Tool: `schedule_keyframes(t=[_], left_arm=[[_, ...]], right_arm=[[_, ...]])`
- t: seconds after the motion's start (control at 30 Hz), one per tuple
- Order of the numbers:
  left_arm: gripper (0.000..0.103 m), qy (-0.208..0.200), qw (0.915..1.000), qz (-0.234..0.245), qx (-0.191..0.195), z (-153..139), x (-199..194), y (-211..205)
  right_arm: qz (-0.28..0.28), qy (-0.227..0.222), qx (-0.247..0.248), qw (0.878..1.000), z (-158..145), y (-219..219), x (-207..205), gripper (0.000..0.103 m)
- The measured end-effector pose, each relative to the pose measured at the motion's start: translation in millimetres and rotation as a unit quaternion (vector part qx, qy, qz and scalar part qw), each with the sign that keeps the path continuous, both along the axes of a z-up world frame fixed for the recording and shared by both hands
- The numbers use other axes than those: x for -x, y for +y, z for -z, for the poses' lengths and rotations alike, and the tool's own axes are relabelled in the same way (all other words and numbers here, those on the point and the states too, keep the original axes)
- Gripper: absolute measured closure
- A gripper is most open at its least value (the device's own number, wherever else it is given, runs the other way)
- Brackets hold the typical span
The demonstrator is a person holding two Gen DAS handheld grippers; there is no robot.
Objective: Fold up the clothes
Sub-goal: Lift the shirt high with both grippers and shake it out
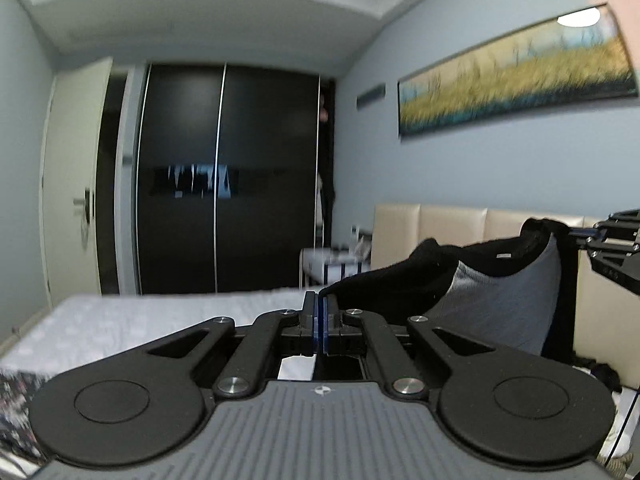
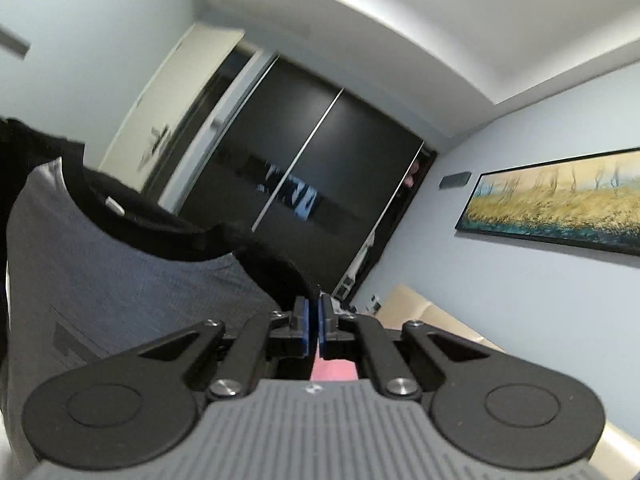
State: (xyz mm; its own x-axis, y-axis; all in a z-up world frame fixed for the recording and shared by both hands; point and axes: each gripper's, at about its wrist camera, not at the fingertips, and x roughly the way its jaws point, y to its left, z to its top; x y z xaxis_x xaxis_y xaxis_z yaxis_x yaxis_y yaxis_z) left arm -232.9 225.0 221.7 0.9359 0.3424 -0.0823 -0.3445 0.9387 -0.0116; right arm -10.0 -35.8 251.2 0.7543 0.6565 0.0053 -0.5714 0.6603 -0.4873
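Here my left hand-held gripper (image 1: 321,312) is clenched tight on a black edge of the shirt (image 1: 492,292), its blue pads pinched together with the dark cloth caught at the tips. My right hand-held gripper (image 2: 313,320) is also clamped, gripping another black part of the same shirt (image 2: 120,280), which drapes away to the left of its pads in the right wrist view. The shirt is grey across the body with a black collar and black sleeves, and it hangs stretched between my two hand-held grippers, up off the bed (image 1: 160,320). In the left wrist view the collar, with a small white label inside it, sags between the two holds, and my right hand-held gripper shows at the far right edge of that view holding the shirt's other corner. The bed lies below and behind the shirt, covered in a pale patterned sheet, with a cream padded headboard (image 1: 452,232) against the wall. A long landscape painting (image 1: 516,72) of yellow grass hangs above the headboard. Across the room stands a dark wardrobe (image 1: 224,176) with sliding doors, and a white door (image 1: 72,176) is to its left. A pink patch shows below my right pads; I cannot tell what it is.
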Motion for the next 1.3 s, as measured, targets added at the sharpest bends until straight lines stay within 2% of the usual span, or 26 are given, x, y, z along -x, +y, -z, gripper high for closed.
schedule_keyframes(t=[0.43,0.6,0.73,0.87,1.03,1.13,1.3], left_arm=[[0.102,-0.086,0.9952,-0.012,-0.044,-27.8,71.4,-42.6],[0.102,-0.115,0.9926,0.004,-0.038,-38.1,98.8,-50.1],[0.102,-0.124,0.9916,0.009,-0.035,-39.1,107.2,-48.5],[0.102,-0.085,0.9962,0.004,-0.018,-24.2,90.0,-33.4],[0.102,0.01,0.9995,-0.014,0.028,19.7,49.0,3.4],[0.102,0.075,0.9952,-0.022,0.058,54.7,16.6,28.9],[0.102,0.164,0.9826,-0.034,0.08,111.4,-30.4,66.6]], right_arm=[[-0.063,0.011,-0.125,0.99,-14.1,-58.1,75.0,0.098],[-0.085,-0.006,-0.146,0.986,-24.2,-80.7,110.1,0.098],[-0.092,-0.009,-0.141,0.986,-22.7,-79.5,117.6,0.098],[-0.092,0.037,-0.108,0.989,-0.3,-55.9,96.2,0.098],[-0.084,0.108,-0.052,0.989,47.2,-15.0,52.7,0.098],[-0.083,0.149,-0.021,0.985,78.3,13.2,24.8,0.098],[-0.077,0.205,0.038,0.975,134.9,63.7,-13.9,0.098]])
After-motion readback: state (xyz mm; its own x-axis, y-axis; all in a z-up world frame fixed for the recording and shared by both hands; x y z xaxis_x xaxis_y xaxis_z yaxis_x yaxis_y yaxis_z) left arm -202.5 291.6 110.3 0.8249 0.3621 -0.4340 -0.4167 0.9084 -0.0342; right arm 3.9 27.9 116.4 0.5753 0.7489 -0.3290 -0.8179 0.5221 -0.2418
